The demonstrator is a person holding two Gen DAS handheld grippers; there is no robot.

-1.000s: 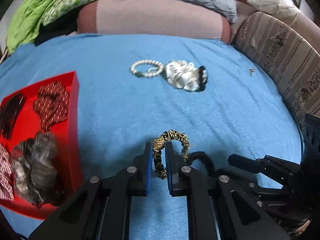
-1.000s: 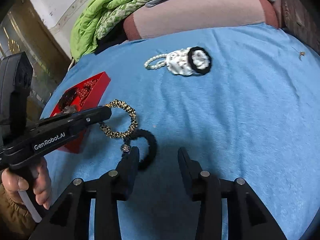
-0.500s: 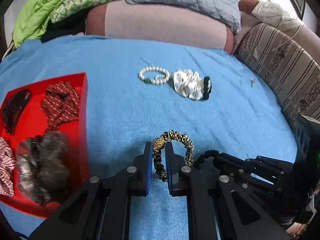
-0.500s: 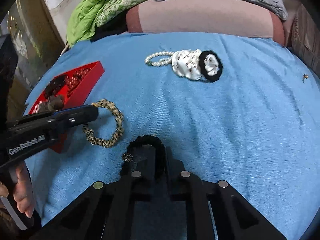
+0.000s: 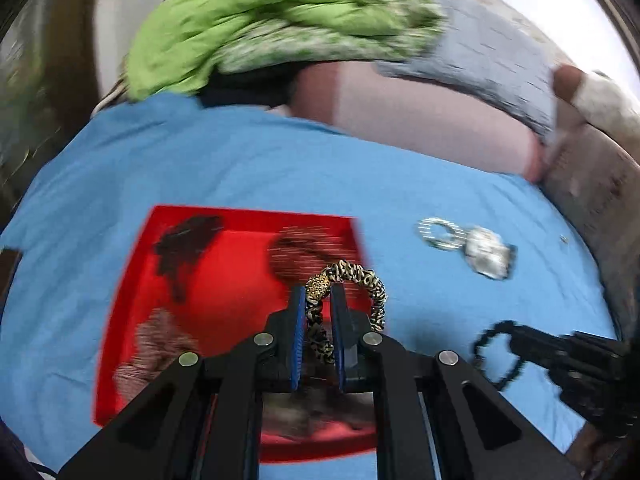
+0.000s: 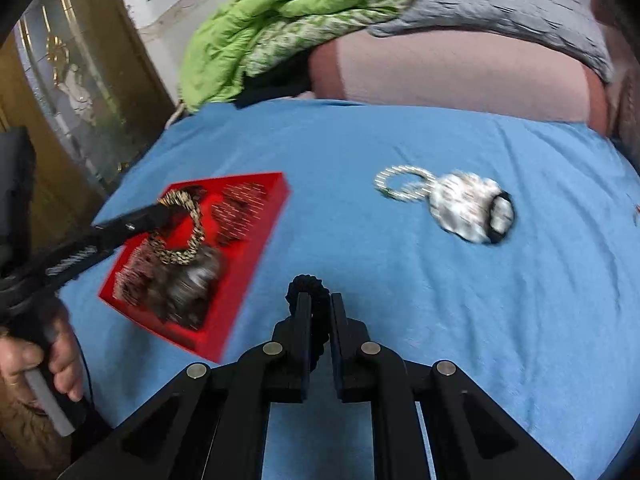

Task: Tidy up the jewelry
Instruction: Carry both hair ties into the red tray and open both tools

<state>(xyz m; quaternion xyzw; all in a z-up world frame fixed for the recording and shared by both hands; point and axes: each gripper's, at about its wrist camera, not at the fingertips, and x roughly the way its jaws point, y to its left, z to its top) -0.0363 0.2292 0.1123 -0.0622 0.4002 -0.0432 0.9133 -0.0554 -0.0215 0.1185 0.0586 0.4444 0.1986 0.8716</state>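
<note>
My left gripper point(image 5: 317, 296) is shut on a gold-and-black patterned bracelet point(image 5: 360, 280) and holds it above the red tray point(image 5: 132, 304); it also shows in the right wrist view point(image 6: 188, 220) over the tray point(image 6: 256, 240). My right gripper point(image 6: 318, 304) is shut on a black beaded bracelet point(image 6: 308, 286), lifted above the blue sheet; that bracelet also shows in the left wrist view point(image 5: 494, 354). A pearl bracelet point(image 6: 400, 184) and a white-and-black scrunchie point(image 6: 472, 208) lie on the sheet.
The tray holds several hair accessories point(image 6: 192, 280). A blue sheet point(image 6: 440, 320) covers the bed. A pink pillow point(image 6: 440, 76), a green blanket point(image 6: 272, 20) and a grey quilt lie at the back. A patterned sofa arm point(image 5: 592, 200) is at the right.
My left gripper has swung left with the patterned bracelet until it is over the red tray. My right gripper shut on the black bracelet and has lifted it off the sheet.
</note>
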